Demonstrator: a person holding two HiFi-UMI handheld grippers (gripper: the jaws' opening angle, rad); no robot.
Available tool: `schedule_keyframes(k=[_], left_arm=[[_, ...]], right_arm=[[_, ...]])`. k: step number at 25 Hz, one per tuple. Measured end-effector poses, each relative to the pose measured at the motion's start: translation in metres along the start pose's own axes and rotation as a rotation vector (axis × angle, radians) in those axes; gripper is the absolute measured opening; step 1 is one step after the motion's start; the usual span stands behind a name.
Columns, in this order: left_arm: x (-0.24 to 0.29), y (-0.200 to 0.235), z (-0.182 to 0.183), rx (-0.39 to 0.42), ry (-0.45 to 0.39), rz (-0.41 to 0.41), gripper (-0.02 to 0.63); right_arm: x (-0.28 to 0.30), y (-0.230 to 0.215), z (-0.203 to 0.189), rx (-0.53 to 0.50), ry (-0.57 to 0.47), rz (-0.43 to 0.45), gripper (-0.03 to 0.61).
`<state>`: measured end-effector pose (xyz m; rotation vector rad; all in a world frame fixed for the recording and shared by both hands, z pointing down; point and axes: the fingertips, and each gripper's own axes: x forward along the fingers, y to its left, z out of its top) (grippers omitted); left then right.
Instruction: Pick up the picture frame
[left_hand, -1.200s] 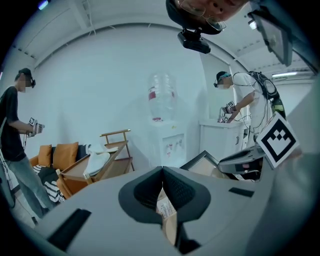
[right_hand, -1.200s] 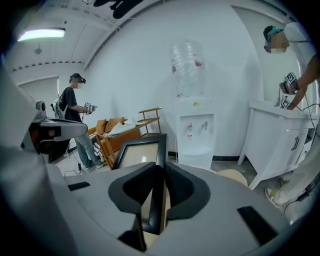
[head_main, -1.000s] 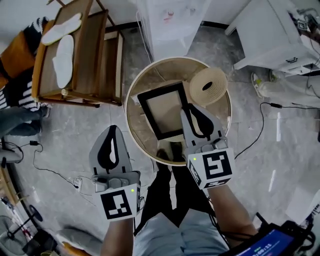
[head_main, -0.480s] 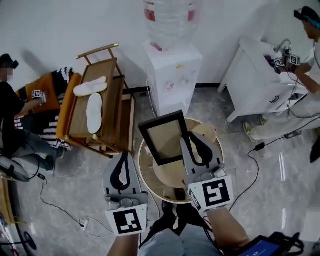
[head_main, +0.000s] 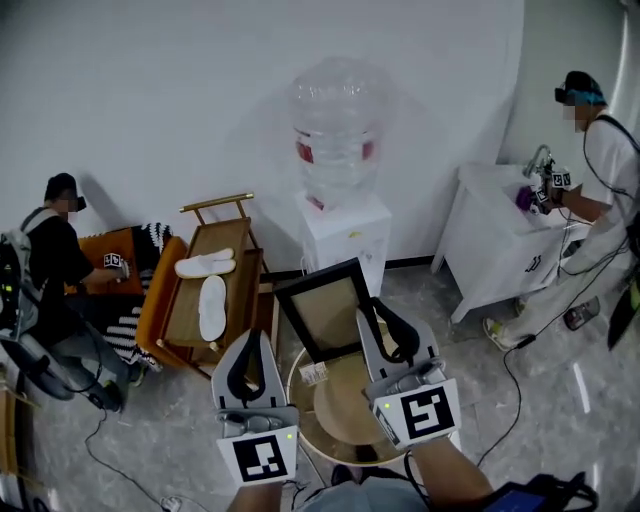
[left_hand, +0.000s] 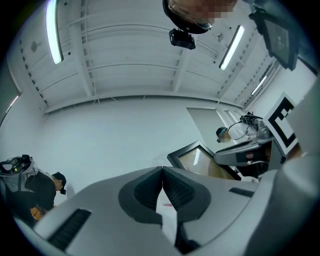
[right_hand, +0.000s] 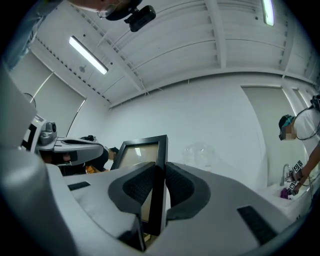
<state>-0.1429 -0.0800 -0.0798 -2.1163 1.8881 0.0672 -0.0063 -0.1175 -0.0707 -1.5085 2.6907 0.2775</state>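
Note:
The black picture frame with a beige pane hangs in the air above the round wooden table. My right gripper is shut on its right edge; in the right gripper view the frame stands upright with its edge clamped between the black pads. My left gripper is raised at the frame's left, apart from it, jaws shut with nothing between them. In the left gripper view the gripper has its tips together, and the frame shows to the right.
A water dispenser stands against the wall behind the frame. A wooden rack with white slippers is at the left, a white cabinet at the right. A seated person is far left, a standing person far right.
Both grippers have risen. The picture frame has come up off the round table, held in my right gripper. The head view has tilted up, showing the wall and the people.

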Motion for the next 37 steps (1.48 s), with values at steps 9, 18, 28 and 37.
schedule_keyframes(k=[9,18,28,37], left_arm=[[0.008,-0.002,0.049,0.016,-0.095,-0.001,0.015],[0.010,-0.007,0.050,0.015,-0.103,-0.010,0.015],[0.013,-0.013,0.047,0.014,-0.096,-0.024,0.015],[0.014,-0.017,0.044,0.014,-0.094,-0.026,0.015]], right_arm=[[-0.003,-0.006,0.046,-0.054,-0.104,-0.008,0.081],[-0.003,-0.007,0.050,-0.068,-0.155,-0.023,0.081],[-0.005,-0.008,0.051,-0.064,-0.163,-0.024,0.081],[-0.005,-0.011,0.050,-0.067,-0.166,-0.022,0.081]])
